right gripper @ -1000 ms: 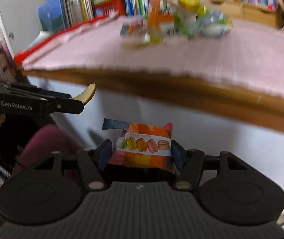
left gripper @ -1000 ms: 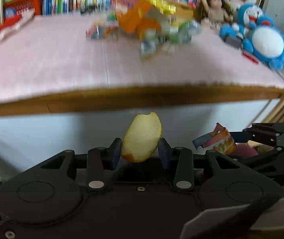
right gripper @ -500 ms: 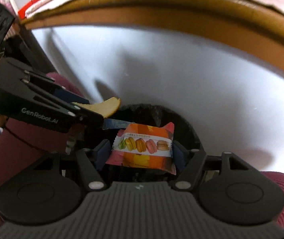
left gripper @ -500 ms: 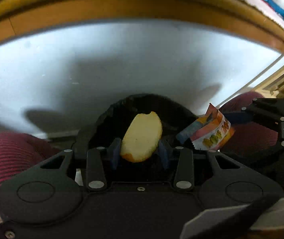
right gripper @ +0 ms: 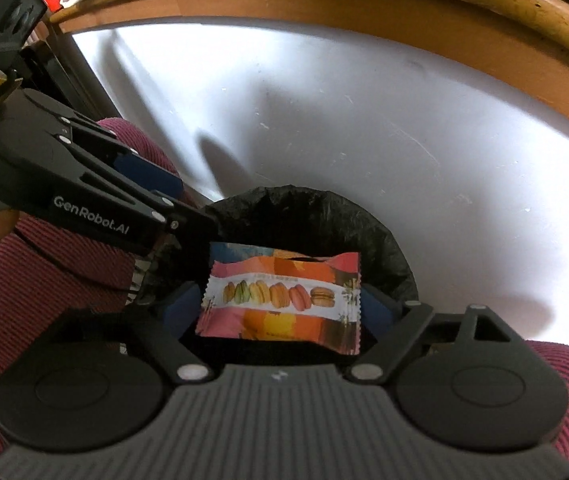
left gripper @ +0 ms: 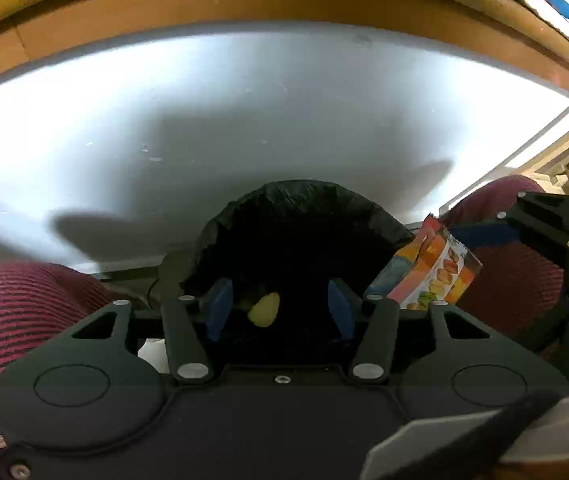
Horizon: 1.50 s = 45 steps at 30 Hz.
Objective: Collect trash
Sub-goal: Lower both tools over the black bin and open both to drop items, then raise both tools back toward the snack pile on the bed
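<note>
Under table edge, black-lined bin (left gripper: 300, 216) below; my left gripper (left gripper: 280, 310) spread, apple slice (left gripper: 263, 311) inside bin; right gripper (right gripper: 280, 312) clamping macaron wrapper (right gripper: 282, 298).

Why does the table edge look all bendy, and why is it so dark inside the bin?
Left wrist view: the fisheye lens curves the table edge, and the black-lined bin swallows light, so only the yellow scrap shows. Right wrist view: same bending, with soft shadows on the white panel; the macaron wrapper stays sharp.
</note>
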{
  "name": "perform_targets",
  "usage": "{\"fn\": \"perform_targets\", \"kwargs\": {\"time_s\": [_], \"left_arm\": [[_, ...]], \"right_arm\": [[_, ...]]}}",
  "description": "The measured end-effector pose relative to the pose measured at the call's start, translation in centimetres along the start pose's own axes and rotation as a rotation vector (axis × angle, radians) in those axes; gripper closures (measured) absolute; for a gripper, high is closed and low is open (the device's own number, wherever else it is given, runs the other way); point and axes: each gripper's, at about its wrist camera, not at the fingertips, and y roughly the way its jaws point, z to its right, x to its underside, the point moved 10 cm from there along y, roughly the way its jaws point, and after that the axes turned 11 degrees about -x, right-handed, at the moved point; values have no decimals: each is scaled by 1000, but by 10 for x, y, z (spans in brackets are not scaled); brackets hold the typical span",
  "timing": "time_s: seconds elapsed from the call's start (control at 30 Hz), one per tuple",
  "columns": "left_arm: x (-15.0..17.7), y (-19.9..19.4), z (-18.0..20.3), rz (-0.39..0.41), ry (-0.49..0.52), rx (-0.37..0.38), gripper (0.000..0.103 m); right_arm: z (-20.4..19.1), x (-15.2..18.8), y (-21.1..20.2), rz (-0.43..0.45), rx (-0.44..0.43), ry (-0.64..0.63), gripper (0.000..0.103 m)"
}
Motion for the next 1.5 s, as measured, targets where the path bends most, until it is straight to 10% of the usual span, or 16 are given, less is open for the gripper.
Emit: {"fn": "perform_targets", "kwargs": {"time_s": [0.5,1.0,1.5], "left_arm": [[-24,-31,-10,122,-14,-53,29],[-113,-138,-24,605,-104,-61,14],[-190,-96,3,578,-126,-32,44]], "right_arm": [[10,-18,-23,104,32,19,3],[28,-116,-140,559,171,-74,7],[81,-149,-135,603,262,3,33]]}}
